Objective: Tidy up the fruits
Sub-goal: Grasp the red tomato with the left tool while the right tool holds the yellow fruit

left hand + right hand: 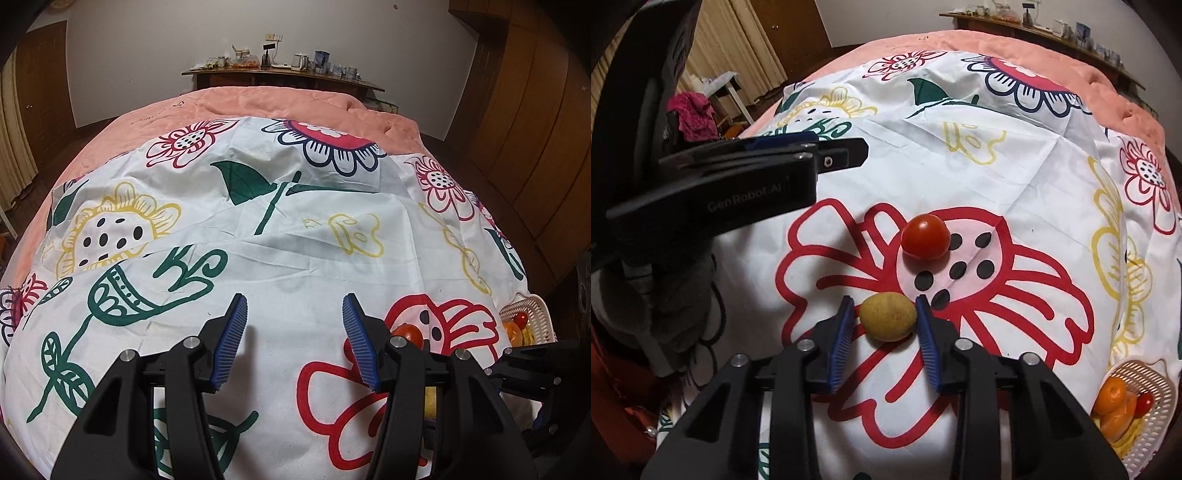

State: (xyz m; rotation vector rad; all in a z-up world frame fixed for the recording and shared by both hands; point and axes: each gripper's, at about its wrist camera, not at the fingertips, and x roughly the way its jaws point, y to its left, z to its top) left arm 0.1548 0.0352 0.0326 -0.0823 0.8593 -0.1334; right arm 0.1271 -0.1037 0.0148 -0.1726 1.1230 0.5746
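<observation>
Right tongs (884, 321) half open, straddling potato (887, 316) near bed's front edge, not yet pinching: close gently, centred. Left tongs (294, 341) wide open, empty.

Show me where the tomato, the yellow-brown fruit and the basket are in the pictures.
tomato (925, 237), right wrist view, middle of its red skin.
yellow-brown fruit (887, 316), right wrist view, middle of its top, between the blue pads.
basket (1158, 410), right wrist view, inner side of its perforated wall.
</observation>
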